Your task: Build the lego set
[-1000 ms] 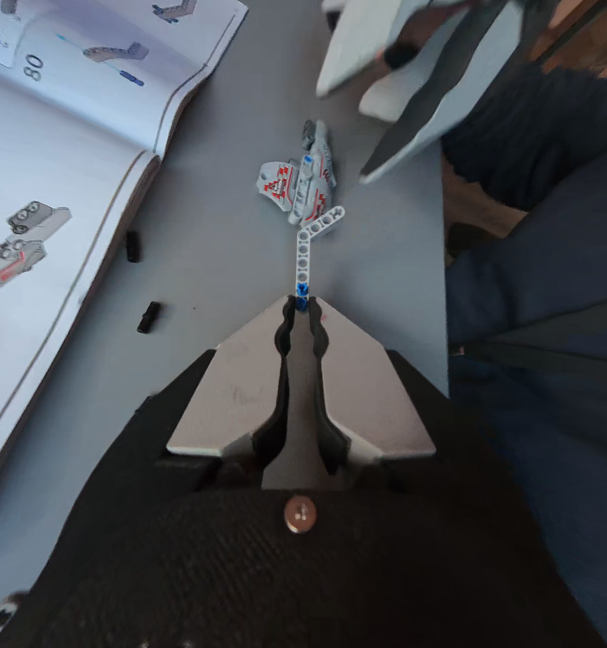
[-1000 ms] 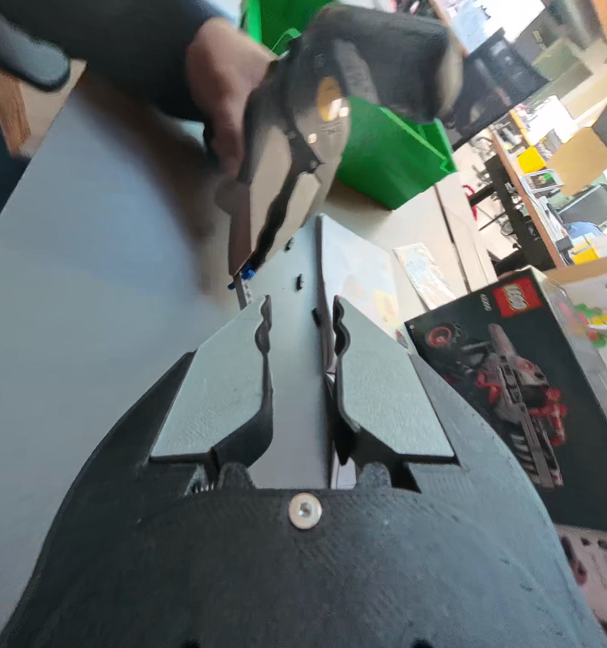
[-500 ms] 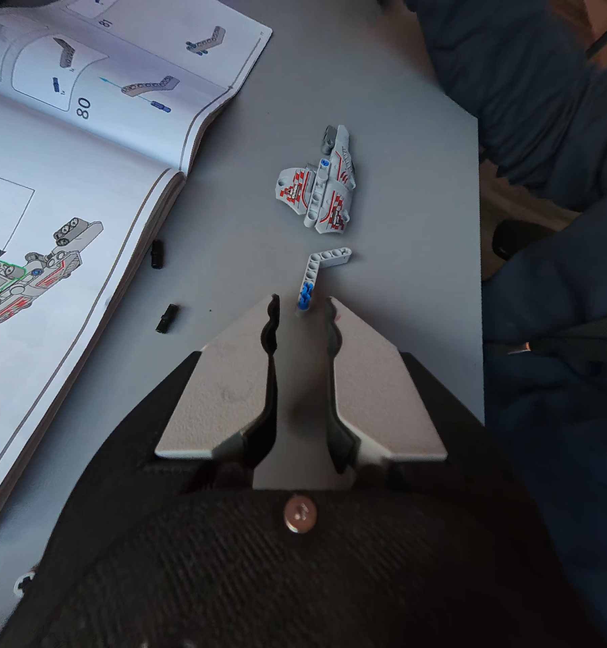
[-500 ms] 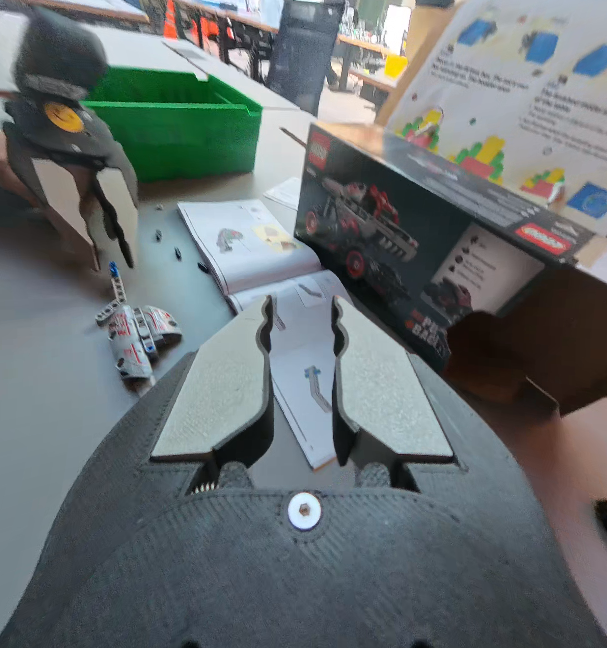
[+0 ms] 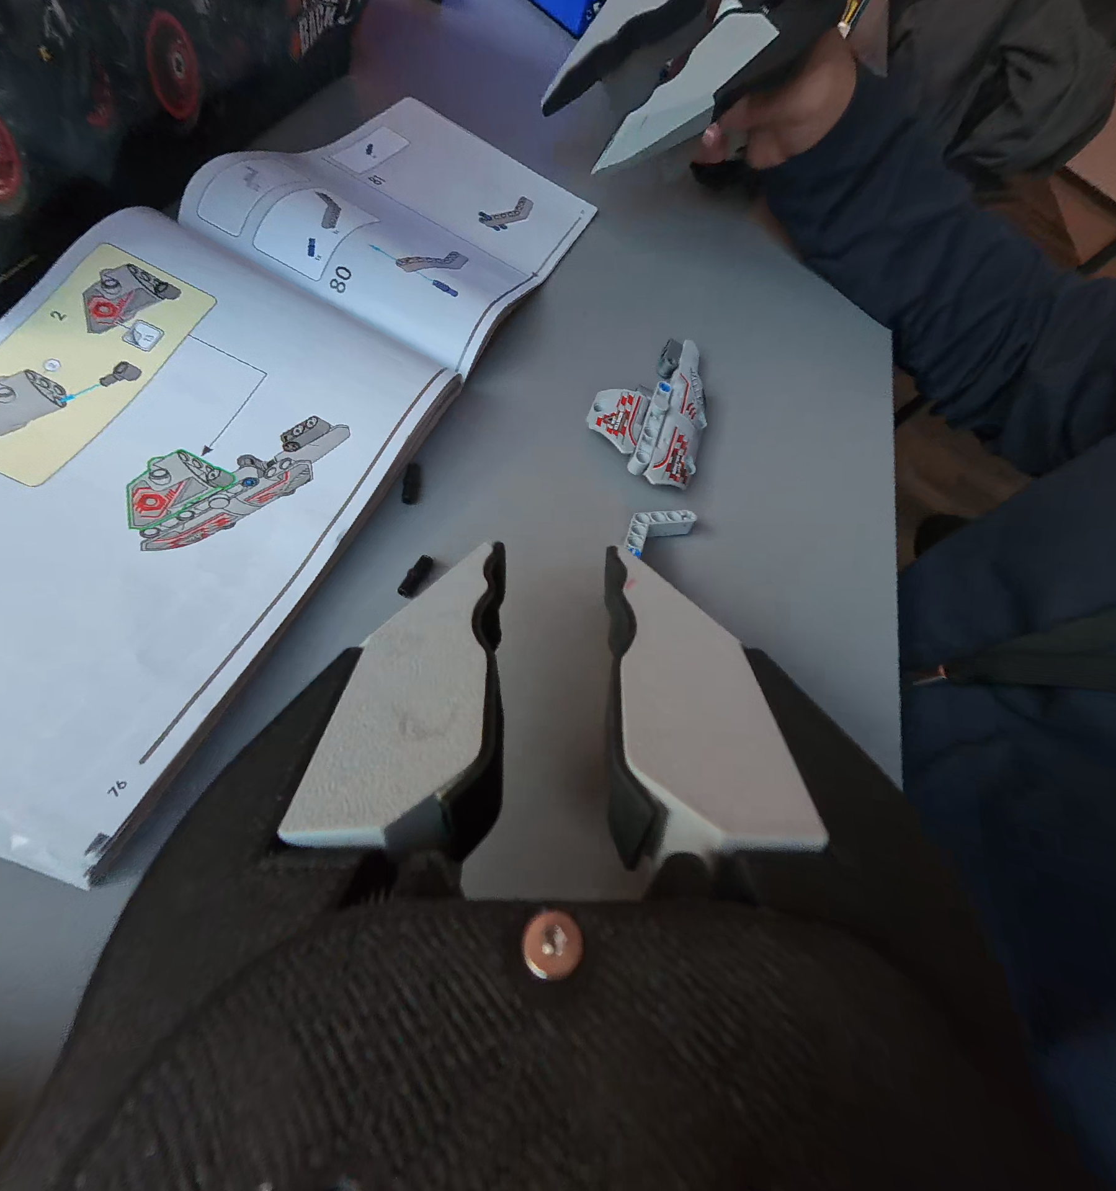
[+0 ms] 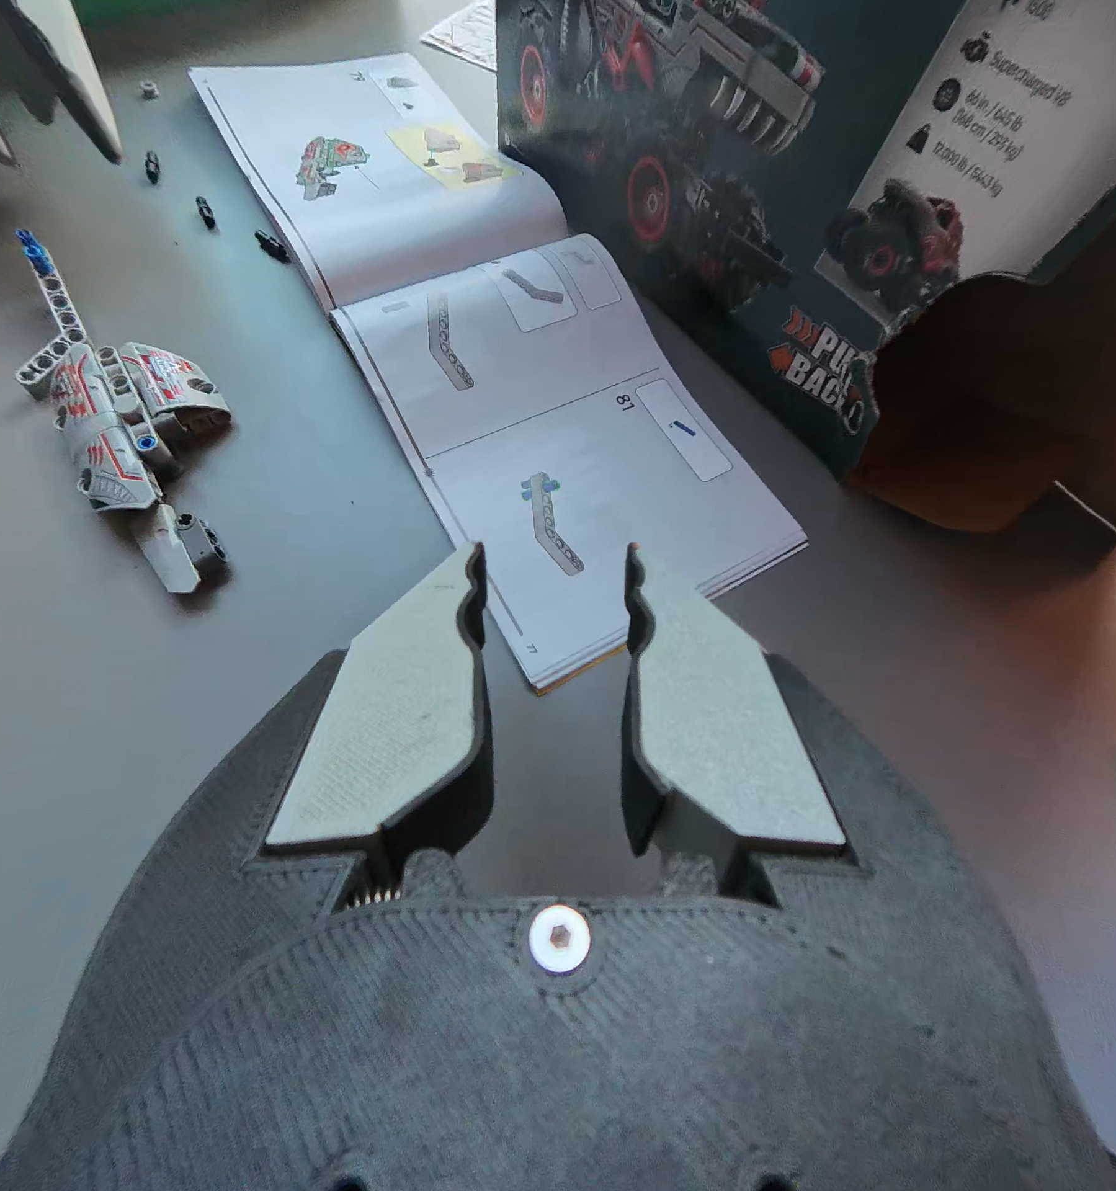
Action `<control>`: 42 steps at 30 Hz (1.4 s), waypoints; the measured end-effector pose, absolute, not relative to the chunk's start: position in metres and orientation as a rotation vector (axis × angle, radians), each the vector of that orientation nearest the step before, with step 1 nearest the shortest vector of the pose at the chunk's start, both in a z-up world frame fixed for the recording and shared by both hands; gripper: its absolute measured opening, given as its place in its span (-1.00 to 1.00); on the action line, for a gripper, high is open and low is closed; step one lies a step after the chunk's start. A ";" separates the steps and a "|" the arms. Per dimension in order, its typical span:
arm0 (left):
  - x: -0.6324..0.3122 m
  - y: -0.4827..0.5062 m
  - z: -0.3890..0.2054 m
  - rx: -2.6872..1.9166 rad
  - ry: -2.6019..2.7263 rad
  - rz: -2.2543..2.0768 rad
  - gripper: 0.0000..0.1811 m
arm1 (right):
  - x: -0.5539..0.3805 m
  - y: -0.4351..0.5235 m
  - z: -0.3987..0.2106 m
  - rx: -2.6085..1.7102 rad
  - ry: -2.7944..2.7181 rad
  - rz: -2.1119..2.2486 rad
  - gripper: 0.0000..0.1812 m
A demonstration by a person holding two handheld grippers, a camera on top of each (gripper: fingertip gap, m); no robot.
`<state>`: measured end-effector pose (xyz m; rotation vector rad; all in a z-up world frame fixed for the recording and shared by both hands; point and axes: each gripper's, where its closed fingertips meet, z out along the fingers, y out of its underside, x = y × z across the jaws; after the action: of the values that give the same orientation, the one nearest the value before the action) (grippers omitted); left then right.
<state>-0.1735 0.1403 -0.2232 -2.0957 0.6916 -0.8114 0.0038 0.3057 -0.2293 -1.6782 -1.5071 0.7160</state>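
Both your claws are empty with jaws apart: the left gripper [image 5: 552, 557] hovers just short of the bent grey beam [image 5: 658, 525], the right gripper [image 6: 552, 554] hangs over the open instruction booklet [image 6: 542, 419], probably so you can check the page. The beam (blue pin at one end) lies on the table [image 5: 768, 644] just beside the grey-and-red panel assembly [image 5: 652, 422]. Three black pins [image 6: 206, 211] sit along the booklet's edge, handy for later steps.
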 end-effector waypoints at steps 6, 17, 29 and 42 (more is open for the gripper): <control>-0.163 0.126 -0.227 -2.117 0.744 -0.954 -0.67 | -0.005 0.296 -0.222 -1.609 -1.525 0.746 -0.61; -0.147 0.117 -0.248 -2.221 0.886 -0.926 -0.90 | -0.020 0.280 -0.212 -1.509 -1.523 0.824 -0.66; -0.129 0.113 -0.218 -2.157 0.494 -1.677 -0.95 | -0.063 0.192 -0.202 -1.161 -1.759 0.888 -0.52; -0.111 0.100 -0.206 -2.077 0.533 -1.898 -0.95 | -0.123 0.108 -0.194 -0.798 -1.841 0.823 -0.66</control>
<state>-0.1112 0.1000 -0.2058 -2.0767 0.5327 -1.8977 -0.1227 0.1080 -0.1944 -0.7977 -1.8414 0.8235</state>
